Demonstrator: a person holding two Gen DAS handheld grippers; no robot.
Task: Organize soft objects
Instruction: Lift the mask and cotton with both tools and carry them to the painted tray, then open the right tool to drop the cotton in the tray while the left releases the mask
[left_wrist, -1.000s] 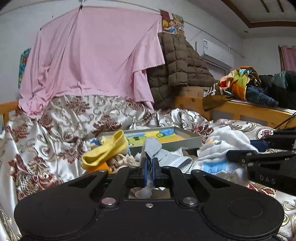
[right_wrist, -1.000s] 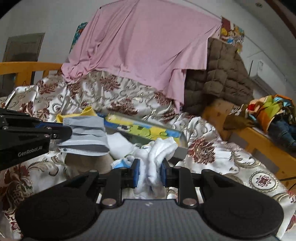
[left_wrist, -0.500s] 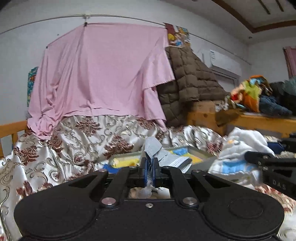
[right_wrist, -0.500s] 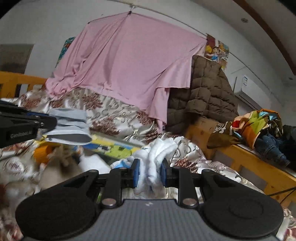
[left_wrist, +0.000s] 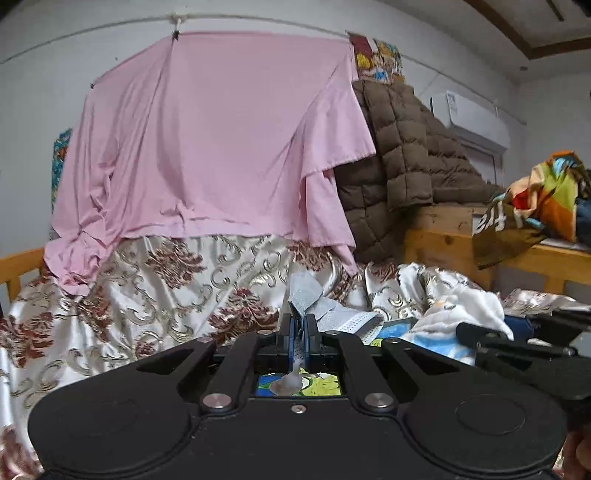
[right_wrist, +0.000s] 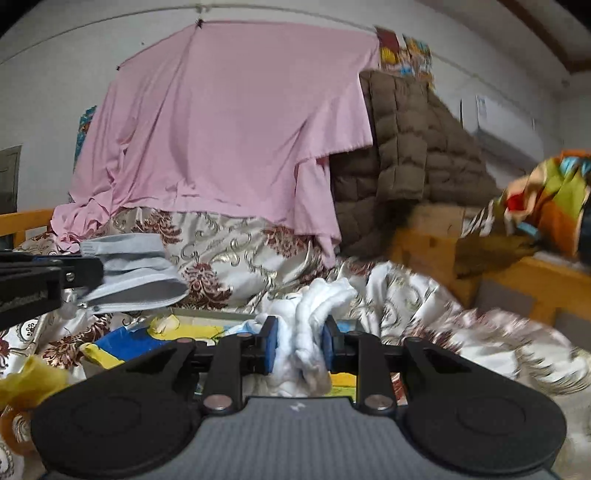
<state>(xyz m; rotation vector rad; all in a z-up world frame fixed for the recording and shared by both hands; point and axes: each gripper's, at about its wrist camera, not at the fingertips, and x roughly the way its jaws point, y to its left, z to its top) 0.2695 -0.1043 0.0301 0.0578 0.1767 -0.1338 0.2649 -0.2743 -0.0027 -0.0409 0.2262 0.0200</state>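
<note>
My left gripper (left_wrist: 298, 325) is shut on a grey face mask (left_wrist: 332, 314), which sticks up and trails to the right of the pads. From the right wrist view the same mask (right_wrist: 133, 273) hangs off the left gripper (right_wrist: 79, 275) at the left edge. My right gripper (right_wrist: 298, 341) is shut on a bunched white sock (right_wrist: 314, 325) that fills the gap between its blue pads. In the left wrist view that sock bundle (left_wrist: 458, 314) shows at the right, held by the right gripper's dark fingers (left_wrist: 491, 338). A colourful tray (right_wrist: 195, 325) lies below both.
A floral satin bedspread (left_wrist: 166, 291) covers the bed. A pink sheet (left_wrist: 214, 147) and a brown quilted jacket (left_wrist: 399, 170) hang behind. A wooden bed frame (left_wrist: 443, 240) with piled clothes (left_wrist: 543, 195) stands at the right. Yellow cloth (right_wrist: 33, 380) lies at the lower left.
Both grippers have risen and swung across the bed with the mask and the sock still held. The tray and the yellow cloth have dropped low or out of the left view.
</note>
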